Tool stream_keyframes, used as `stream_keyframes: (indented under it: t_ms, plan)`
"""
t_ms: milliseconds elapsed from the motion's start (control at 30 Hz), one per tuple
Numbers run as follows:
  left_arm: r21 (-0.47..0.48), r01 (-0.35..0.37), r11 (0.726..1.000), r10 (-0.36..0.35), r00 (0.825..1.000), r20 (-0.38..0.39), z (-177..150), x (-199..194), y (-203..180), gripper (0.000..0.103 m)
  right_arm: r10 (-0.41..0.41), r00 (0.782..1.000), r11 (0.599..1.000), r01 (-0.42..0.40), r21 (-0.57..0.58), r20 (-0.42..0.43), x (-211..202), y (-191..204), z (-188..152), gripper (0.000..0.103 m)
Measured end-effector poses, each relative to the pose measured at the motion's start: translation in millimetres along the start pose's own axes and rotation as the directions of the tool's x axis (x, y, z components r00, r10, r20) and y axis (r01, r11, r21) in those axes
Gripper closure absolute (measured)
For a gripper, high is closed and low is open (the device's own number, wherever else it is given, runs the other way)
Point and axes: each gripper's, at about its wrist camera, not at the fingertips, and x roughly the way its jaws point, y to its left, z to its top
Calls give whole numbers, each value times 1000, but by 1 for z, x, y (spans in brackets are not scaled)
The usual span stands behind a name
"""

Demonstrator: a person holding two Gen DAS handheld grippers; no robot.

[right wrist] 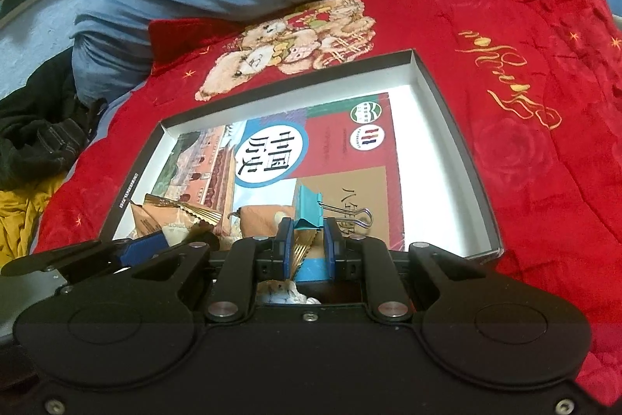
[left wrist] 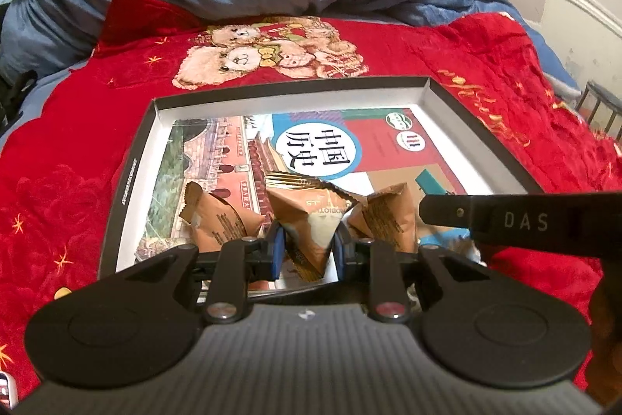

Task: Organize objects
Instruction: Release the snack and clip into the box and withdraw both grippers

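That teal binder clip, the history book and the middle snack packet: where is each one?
teal binder clip (right wrist: 309, 207), right wrist view, on its teal body.
history book (left wrist: 317, 152), left wrist view, on the round title badge.
middle snack packet (left wrist: 311, 216), left wrist view, on its brown front.

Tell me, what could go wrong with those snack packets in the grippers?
1. The left gripper pinches the middle packet with two more packets touching it; lifting may drag them along.
2. The right gripper grips only a packet's crimped edge, so it might slip or tear.
3. A binder clip lies loose on the book just ahead; a bump could knock it about inside the box.
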Motion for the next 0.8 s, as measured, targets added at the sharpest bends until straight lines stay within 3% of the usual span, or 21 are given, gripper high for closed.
stream_keyframes:
  t_ms: [133, 233, 300, 367, 400, 533, 667, 800]
  plan:
    - [-6, 18, 1000, -18, 1000, -13, -1, 3, 0, 68, -7, 1000, 1000, 7, -8, -14, 2, 0, -1, 87]
    - [23, 4, 1000, -4, 1000, 4, -2, 1, -3, 55, -11, 1000, 1000, 11, -10, -19, 0, 0, -2, 86]
    - [43, -12, 999, 11, 1000, 12, 0, -2, -5, 46, -7, 1000, 1000, 7, -17, -6, -2, 1, -2, 80]
    - [66, -13, 998, 11, 1000, 23, 3, -9, -7, 42, 9, 1000, 1000, -9, -17, 21, -9, -1, -3, 61]
    - [72, -11, 997, 8, 999, 33, 5, -14, -7, 39, 18, 999, 1000, -18, -11, 43, -15, -3, -3, 58]
    - [68, 4, 998, -10, 996, 86, 20, -37, -5, 33, 60, 990, 997, -66, 42, 129, -41, -14, -1, 52]
    - [68, -41, 997, 29, 986, 167, 28, -68, -1, 28, 113, 975, 987, -133, 93, 192, -69, -26, -1, 50]
    - [91, -61, 994, 40, 976, 216, 16, -101, 4, 21, 157, 967, 982, -175, 73, 199, -86, -23, -7, 47]
